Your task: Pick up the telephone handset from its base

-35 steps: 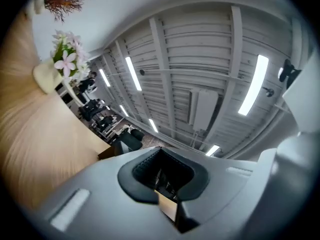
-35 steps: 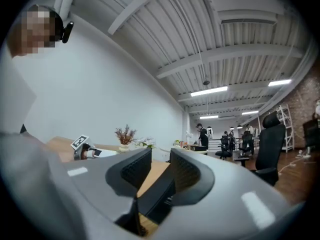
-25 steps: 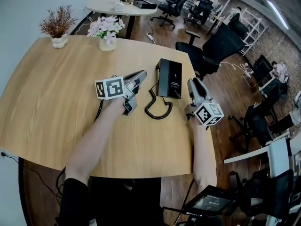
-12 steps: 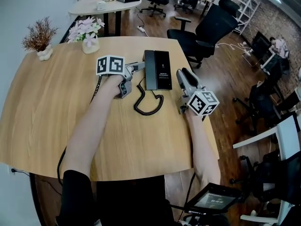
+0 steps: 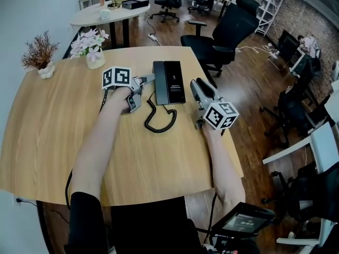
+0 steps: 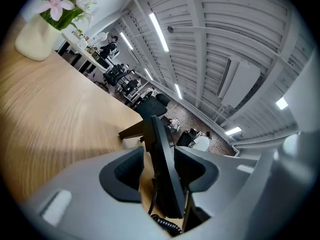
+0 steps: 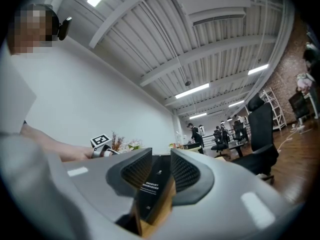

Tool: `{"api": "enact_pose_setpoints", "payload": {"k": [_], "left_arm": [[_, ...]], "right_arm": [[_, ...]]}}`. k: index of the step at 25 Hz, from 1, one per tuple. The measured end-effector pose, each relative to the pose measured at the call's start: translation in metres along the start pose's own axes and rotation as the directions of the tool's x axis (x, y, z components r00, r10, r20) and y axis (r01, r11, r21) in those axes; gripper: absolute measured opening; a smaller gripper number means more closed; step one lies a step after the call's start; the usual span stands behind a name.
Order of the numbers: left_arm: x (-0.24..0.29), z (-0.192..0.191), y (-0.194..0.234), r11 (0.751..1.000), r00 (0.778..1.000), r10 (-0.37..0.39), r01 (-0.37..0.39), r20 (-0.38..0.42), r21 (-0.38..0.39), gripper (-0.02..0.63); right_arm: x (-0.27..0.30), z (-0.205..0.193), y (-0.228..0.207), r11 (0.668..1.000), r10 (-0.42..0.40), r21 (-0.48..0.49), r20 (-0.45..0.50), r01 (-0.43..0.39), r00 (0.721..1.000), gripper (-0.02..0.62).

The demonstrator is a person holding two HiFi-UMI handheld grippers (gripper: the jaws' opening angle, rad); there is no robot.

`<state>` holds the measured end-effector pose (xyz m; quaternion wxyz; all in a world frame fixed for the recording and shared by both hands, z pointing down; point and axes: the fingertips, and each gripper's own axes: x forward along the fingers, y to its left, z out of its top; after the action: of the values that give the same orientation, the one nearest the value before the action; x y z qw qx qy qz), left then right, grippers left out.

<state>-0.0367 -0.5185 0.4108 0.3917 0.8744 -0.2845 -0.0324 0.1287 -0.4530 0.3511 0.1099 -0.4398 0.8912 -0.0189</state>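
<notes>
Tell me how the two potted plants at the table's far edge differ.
The brown dried plant is bare and twiggy; the flowering plant carries pink-white blossoms. The dried plant stands nearer the table's left edge, the flowering plant nearer the telephone. Both sit upright in small pale pots.

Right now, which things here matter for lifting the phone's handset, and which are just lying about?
For the job: telephone handset on its base, coiled cord, left gripper, right gripper.

Just lying about: pink flowers, dried plant, office chair, far table.
</notes>
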Motion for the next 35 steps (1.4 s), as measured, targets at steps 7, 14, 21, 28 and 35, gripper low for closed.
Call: {"api": "enact_pose_setpoints", "payload": {"k": [7, 14, 21, 28, 35], "left_arm": [[0.013, -0.011, -0.003, 1.000, 0.994, 0.010, -0.008, -0.105, 0.022, 0.178], [0.027, -0.019, -0.003, 0.999, 0.987, 0.035, -0.034, -0.156, 0.009, 0.169], [0.027, -0.016, -0.007, 0.998, 0.994, -0.021, 0.015, -0.109, -0.053, 0.109], [0.017, -0.008, -0.021, 0.987, 0.993, -0.111, 0.113, 0.026, -0.110, 0.083], [-0.033, -0.002, -0.087, 0.915, 0.923, -0.331, 0.365, 0.197, -0.172, 0.080]], "right_arm": [[-0.002, 0.002, 0.001, 1.000, 0.002, -0.011, -0.003, -0.002, 1.000, 0.109], [-0.001, 0.004, 0.005, 1.000, 0.004, -0.031, 0.001, -0.004, 1.000, 0.108], [0.003, 0.004, 0.009, 0.998, 0.017, -0.059, -0.004, -0.018, 1.000, 0.107], [0.003, 0.006, 0.013, 0.997, 0.023, -0.070, 0.005, -0.022, 1.000, 0.106], [-0.001, 0.010, 0.023, 0.995, 0.060, -0.085, 0.016, -0.058, 0.998, 0.078]]}}
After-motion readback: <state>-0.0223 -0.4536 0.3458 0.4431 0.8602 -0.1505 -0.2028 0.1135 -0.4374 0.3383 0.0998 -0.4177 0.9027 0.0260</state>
